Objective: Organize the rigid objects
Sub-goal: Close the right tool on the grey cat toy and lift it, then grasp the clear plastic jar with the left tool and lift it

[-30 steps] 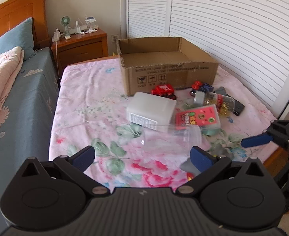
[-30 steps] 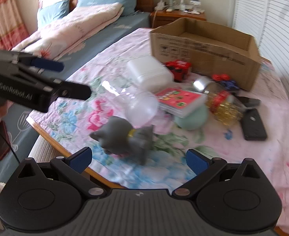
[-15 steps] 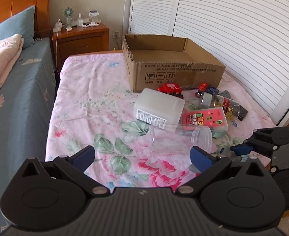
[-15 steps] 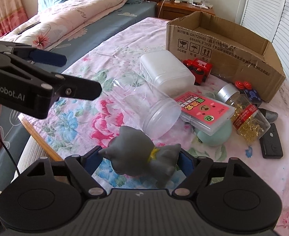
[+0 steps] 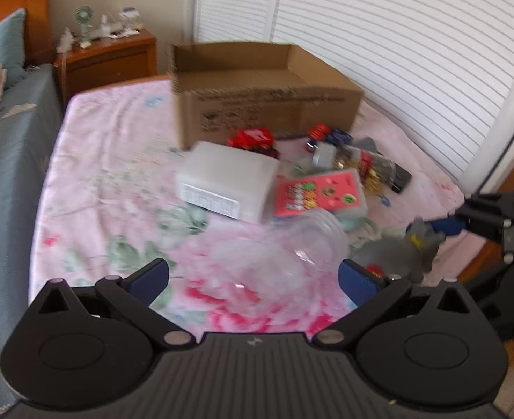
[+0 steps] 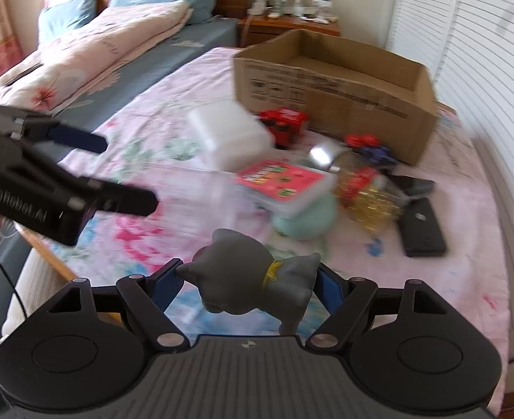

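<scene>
Grey cat figurine (image 6: 257, 279) with yellow collar, pink floral sheet (image 6: 466, 244).

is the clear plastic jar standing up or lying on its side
On its side. The clear jar lies flat on the floral sheet, its round mouth facing sideways, between the open left claw's fingers.

Your left claw (image 6: 127, 174) is showing "GenRobot.AI" in pale letters along its black side; the box (image 6: 330, 101) print is blurring past reading.

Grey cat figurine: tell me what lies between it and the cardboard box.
The right claw grips the grey cat figurine. The pink card box, beads jar and red toy car lie between it and the cardboard box, all low enough to clear.
</scene>
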The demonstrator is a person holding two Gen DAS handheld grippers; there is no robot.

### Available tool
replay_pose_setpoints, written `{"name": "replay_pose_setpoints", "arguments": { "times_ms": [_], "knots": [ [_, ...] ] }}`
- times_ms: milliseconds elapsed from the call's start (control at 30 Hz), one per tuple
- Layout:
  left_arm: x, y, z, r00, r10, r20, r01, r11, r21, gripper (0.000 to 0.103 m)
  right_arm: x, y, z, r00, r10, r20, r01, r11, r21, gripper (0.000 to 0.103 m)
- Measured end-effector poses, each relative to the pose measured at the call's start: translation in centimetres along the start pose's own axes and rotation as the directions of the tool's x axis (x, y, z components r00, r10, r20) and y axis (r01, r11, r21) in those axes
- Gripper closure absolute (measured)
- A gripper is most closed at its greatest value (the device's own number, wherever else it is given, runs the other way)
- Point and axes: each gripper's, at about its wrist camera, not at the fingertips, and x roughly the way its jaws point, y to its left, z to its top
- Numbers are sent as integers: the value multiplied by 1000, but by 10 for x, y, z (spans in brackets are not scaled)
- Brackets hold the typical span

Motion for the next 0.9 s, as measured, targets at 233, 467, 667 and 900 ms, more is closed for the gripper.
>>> {"name": "replay_pose_setpoints", "arguments": {
  "times_ms": [233,467,667,900],
  "knots": [
    [21,-20,1,998,16,-55,-13,999,42,1,-4,-28,-9,999,-49,13,48,998,42,20],
    [26,-6,-5,992,89,-92,-86,996,33,1,-3,-40,-12,994,-102,23,101,994,41,20],
    [21,18,-6,963,258,-75,-258,966,16,1,-1,-47,-16,991,-135,26,134,990,35,20],
    [16,8,-6,993,59,-102,-65,996,-56,1,3,-49,-21,993,-113,33,112,993,47,19]
  ]
}}
